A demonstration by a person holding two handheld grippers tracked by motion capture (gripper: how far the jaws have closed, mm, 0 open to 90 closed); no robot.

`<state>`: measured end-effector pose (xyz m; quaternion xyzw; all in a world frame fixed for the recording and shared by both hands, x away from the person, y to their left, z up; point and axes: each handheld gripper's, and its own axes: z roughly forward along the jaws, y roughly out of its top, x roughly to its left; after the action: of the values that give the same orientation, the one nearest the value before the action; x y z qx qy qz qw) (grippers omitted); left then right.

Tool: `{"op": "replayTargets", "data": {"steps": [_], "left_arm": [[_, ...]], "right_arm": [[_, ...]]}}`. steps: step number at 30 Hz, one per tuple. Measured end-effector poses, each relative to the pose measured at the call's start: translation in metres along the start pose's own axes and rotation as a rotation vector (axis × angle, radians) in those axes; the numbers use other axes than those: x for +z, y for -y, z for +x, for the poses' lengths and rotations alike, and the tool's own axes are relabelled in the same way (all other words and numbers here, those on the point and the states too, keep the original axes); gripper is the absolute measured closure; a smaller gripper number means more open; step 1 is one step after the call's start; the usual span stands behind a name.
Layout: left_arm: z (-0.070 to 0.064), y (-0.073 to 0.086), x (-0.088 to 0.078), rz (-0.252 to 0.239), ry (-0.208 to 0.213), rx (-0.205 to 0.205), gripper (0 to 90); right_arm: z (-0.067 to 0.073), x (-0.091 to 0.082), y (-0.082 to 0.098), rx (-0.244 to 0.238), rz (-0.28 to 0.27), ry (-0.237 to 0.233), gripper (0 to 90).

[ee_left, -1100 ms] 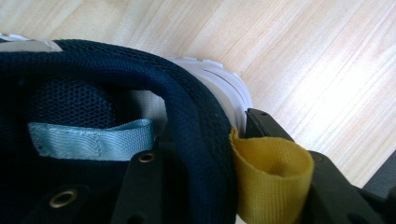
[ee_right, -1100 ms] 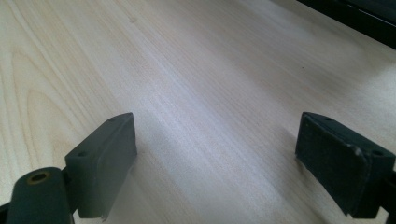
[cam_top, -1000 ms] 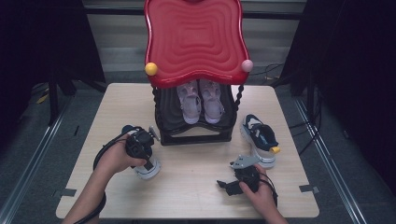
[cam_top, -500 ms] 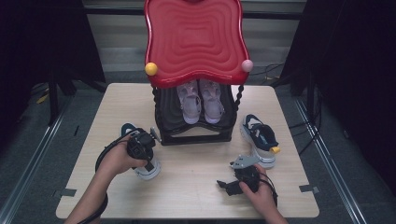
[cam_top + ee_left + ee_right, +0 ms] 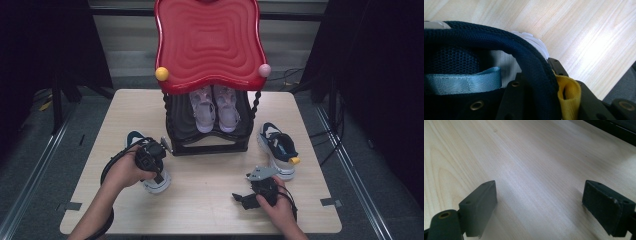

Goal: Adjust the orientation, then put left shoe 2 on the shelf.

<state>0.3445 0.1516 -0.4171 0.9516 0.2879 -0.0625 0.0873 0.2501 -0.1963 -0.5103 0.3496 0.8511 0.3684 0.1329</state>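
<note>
Left of the rack (image 5: 210,135), your left hand-held gripper (image 5: 546,100) pinches the shoe (image 5: 499,50) collar on the surface (image 5: 210,195); thin grip, may slip when lifted. Right hand-held gripper (image 5: 539,205) gapes idle

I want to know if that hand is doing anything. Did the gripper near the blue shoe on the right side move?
No. In the high view the right gripper sits at the same spot, below the navy shoe near the table's front edge.

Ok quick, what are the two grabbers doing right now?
Left gripper: shut on the navy sneaker's heel collar.
Right gripper: open, holding nothing, over the wooden table.
</note>
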Motion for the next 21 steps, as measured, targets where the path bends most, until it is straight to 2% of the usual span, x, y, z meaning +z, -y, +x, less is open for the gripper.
{"op": "replayTargets", "data": {"steps": [3, 7, 13, 21], "left_arm": [[-0.001, 0.001, -0.007, -0.004, -0.012, 0.005, 76.3], [-0.002, 0.002, -0.019, -0.01, -0.006, 0.021, 76.3], [-0.007, 0.001, -0.042, 0.0, -0.034, 0.038, 76.3], [-0.011, -0.005, -0.074, 0.007, -0.042, 0.061, 76.3]], "right_arm": [[0.0, 0.0, 0.0, 0.0, 0.0, 0.0, 12.0], [0.0, 0.0, 0.0, 0.0, 0.0, 0.0, 12.0], [0.0, 0.0, 0.0, 0.0, 0.0, 0.0, 12.0], [0.0, 0.0, 0.0, 0.0, -0.001, 0.001, 11.9]]}}
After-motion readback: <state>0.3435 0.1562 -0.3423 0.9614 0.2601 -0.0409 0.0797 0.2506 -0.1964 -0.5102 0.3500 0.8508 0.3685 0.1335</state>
